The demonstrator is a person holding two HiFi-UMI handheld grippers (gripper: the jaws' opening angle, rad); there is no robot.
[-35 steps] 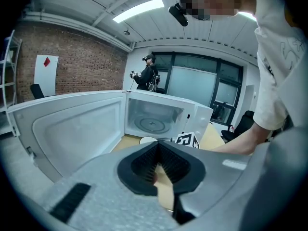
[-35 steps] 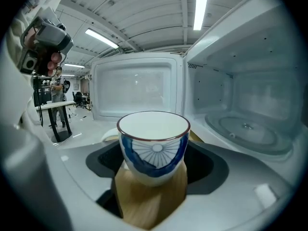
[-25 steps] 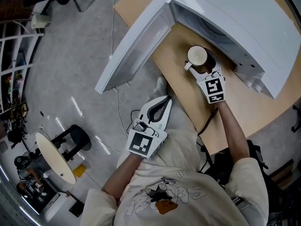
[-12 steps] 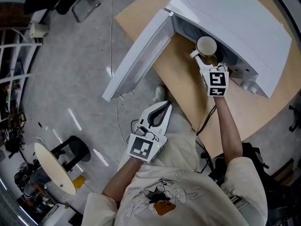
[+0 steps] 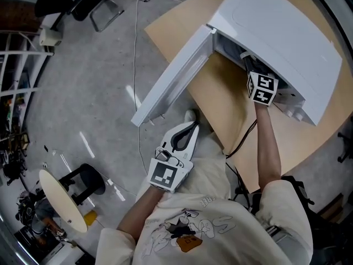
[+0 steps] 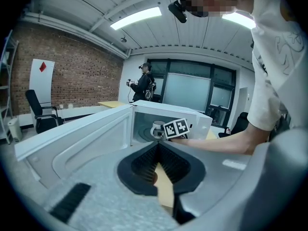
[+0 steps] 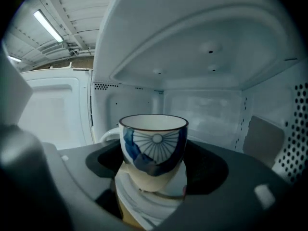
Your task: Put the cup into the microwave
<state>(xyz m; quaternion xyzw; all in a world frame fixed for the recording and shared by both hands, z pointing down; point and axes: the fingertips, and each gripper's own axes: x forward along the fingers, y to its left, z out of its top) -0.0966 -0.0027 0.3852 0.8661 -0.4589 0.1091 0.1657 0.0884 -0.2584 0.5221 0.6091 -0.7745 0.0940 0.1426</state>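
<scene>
Nearest the person, the left gripper (image 5: 190, 127) hangs over the grey floor (image 5: 94, 93), just off the near edge of the wooden table (image 5: 231, 109). Its jaws are pressed together with nothing between them, and they point toward the microwave. Beyond it the microwave door (image 5: 176, 79) stands swung wide open to the left, its inner face turned toward the cavity.

To the right, the person's right arm reaches across the table, and the right gripper (image 5: 251, 68) has its front end inside the opening of the white microwave (image 5: 287, 32), so that only its marker cube and rear part show from above. Its own view shows the jaws closed on the cup (image 7: 153, 148), one on each side of the cup's lower body. The cup is upright, white with a blue fan pattern and a dark rim, its handle pointing left. It is inside the cavity; whether its base rests on the turntable cannot be told.

Far across the room, another person (image 6: 144, 83) stands before dark windows.
</scene>
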